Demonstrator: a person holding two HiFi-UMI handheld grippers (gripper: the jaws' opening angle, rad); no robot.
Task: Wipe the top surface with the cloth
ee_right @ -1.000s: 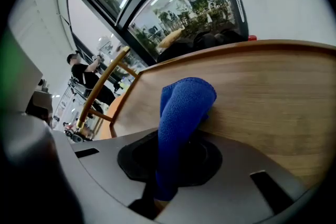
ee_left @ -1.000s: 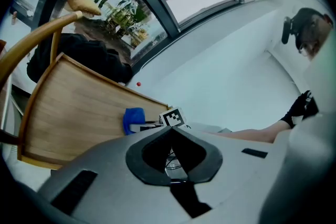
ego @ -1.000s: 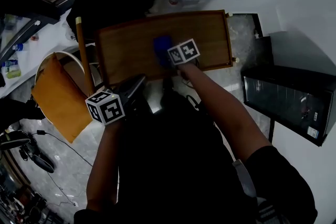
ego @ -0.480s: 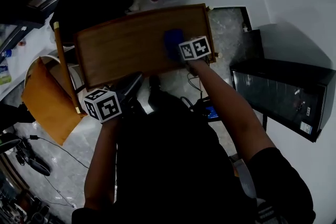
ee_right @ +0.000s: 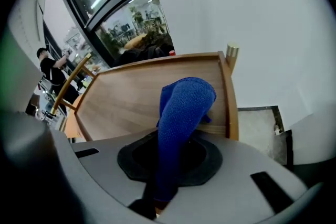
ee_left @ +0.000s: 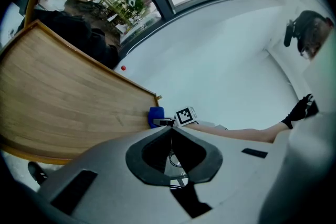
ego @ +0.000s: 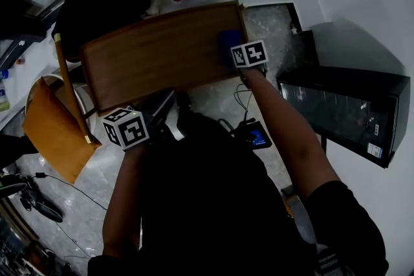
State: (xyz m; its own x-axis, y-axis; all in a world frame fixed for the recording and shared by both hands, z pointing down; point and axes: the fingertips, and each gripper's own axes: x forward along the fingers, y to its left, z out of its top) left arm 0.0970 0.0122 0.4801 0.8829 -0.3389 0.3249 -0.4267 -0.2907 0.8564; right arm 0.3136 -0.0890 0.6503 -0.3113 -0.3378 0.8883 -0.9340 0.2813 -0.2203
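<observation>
Head view: the right gripper (ego: 234, 48) clamps a blue cloth (ego: 228, 39) at the right end of the wooden top surface (ego: 155, 55), just inside its right edge. Bare wood runs wide open to the left of the cloth. The left gripper (ego: 165, 101) hangs off the top's near edge, clear of the wood. A black glass-fronted cabinet (ego: 343, 106) stands to the right, beside a white wall.

Left gripper view: the left gripper's (ee_left: 170, 129) jaws are pressed together with nothing between them. Beyond them the top surface (ee_left: 63, 102) stretches away unoccupied to its far corner, where the cloth (ee_left: 155, 115) sits in front of the right gripper's marker cube (ee_left: 185, 115).

Right gripper view: the cloth (ee_right: 184, 107), a knitted deep-blue fabric, rises from between the right gripper's (ee_right: 170, 165) jaws and folds over onto the top surface (ee_right: 121, 102). A raised wooden rim (ee_right: 229, 102) runs close by on the cloth's right, with a brass-coloured knob (ee_right: 231, 51) at its far end.
</observation>
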